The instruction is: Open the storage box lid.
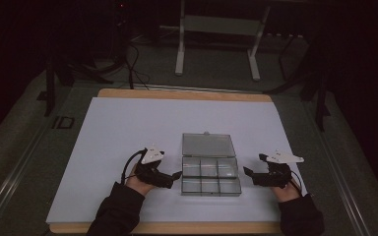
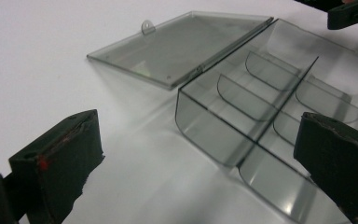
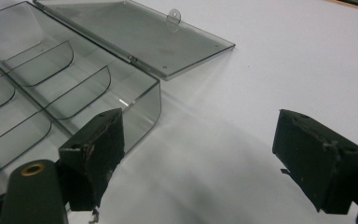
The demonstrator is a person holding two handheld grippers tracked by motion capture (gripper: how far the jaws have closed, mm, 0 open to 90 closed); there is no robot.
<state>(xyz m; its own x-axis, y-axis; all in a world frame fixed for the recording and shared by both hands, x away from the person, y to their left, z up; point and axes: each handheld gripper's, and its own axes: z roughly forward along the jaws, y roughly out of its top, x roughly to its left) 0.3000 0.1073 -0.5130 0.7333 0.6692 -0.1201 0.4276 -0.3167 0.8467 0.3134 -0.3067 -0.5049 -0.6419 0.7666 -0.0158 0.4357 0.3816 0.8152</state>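
We are holding the left gripper wide open and empty at nine o'clock of the clear compartment box, its tips just beside the box's left wall. We are keeping the right gripper at three o'clock, jaws equally spread, gripping nothing, near the right wall. The box is sitting on the white counter, its lid lying flat open toward twelve o'clock.

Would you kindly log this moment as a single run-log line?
compartment box: empty, lid open flat | left tool: open, beside box | right tool: open, beside box | white table sheet
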